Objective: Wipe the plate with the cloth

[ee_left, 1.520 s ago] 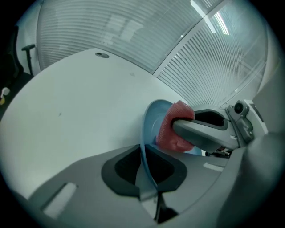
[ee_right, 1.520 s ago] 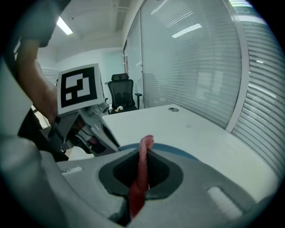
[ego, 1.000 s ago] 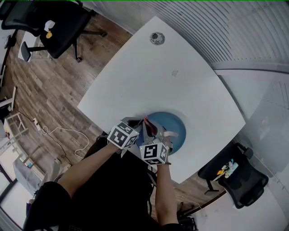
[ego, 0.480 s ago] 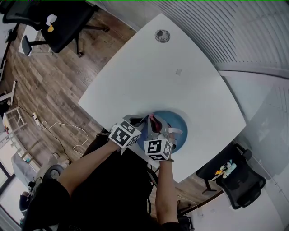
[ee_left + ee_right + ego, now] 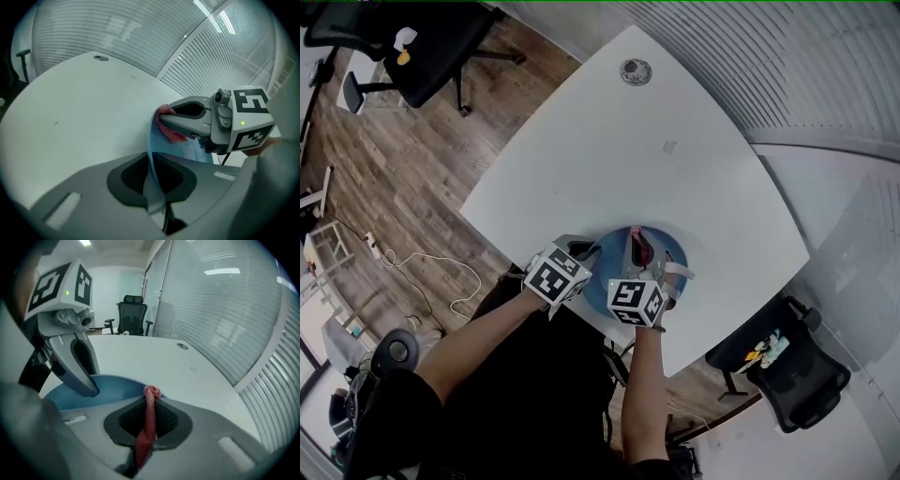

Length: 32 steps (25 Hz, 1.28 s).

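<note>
Plate [image 5: 673,253] near part hidden under R claw [image 5: 643,255]; cloth [image 5: 638,246] mostly covered; tiny grey mark [image 5: 669,147], can't ID.

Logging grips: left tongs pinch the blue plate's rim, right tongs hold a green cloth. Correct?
The cloth is red, not green, as the right gripper view shows. The left tongs do pinch the blue plate at its rim; the right tongs hold the cloth.

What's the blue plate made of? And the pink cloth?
The plate looks like plastic: thin, smooth, plain blue with a dull sheen, though ceramic is possible. The cloth is soft fabric, pinkish red; it bunches and folds limply.
</note>
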### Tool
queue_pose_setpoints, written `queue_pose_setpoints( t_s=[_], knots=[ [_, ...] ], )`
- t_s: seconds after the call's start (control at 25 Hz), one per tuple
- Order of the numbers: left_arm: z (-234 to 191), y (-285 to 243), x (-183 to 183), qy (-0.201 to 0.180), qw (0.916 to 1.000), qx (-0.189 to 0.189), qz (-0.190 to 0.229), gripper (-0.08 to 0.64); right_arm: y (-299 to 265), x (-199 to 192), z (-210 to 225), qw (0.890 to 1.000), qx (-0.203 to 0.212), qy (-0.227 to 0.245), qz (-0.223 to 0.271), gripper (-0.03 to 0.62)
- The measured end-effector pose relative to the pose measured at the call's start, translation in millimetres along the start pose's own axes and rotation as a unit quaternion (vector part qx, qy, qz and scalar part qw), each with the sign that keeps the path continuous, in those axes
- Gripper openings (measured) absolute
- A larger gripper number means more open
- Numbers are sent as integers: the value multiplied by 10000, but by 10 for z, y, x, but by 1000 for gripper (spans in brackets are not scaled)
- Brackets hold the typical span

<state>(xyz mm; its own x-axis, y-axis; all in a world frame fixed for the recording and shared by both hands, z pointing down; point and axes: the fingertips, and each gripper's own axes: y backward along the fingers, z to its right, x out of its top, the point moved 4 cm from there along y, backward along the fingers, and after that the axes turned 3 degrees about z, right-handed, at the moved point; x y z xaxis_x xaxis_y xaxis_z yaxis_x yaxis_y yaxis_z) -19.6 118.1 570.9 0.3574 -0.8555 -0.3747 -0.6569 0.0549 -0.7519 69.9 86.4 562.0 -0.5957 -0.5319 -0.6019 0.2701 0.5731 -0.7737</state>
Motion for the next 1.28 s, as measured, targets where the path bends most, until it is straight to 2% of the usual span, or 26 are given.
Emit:
queue_pose_setpoints(
  t_s=[0.4,0.6,0.96,1.28],
  knots=[
    [8,20,6,112,9999,-10,19,28,110,-203,272,9961,-626,284,-550,17],
    [0,25,7,133,9999,0,33,26,192,-376,363,9904,-810,649,-916,17],
    [-7,16,9,206,9998,-24,71,25,342,-615,404,9726,-942,1646,-1345,17],
    [-11,16,-9,323,9994,-27,121,23,576,-892,343,9554,-724,2271,-1745,17]
  ],
)
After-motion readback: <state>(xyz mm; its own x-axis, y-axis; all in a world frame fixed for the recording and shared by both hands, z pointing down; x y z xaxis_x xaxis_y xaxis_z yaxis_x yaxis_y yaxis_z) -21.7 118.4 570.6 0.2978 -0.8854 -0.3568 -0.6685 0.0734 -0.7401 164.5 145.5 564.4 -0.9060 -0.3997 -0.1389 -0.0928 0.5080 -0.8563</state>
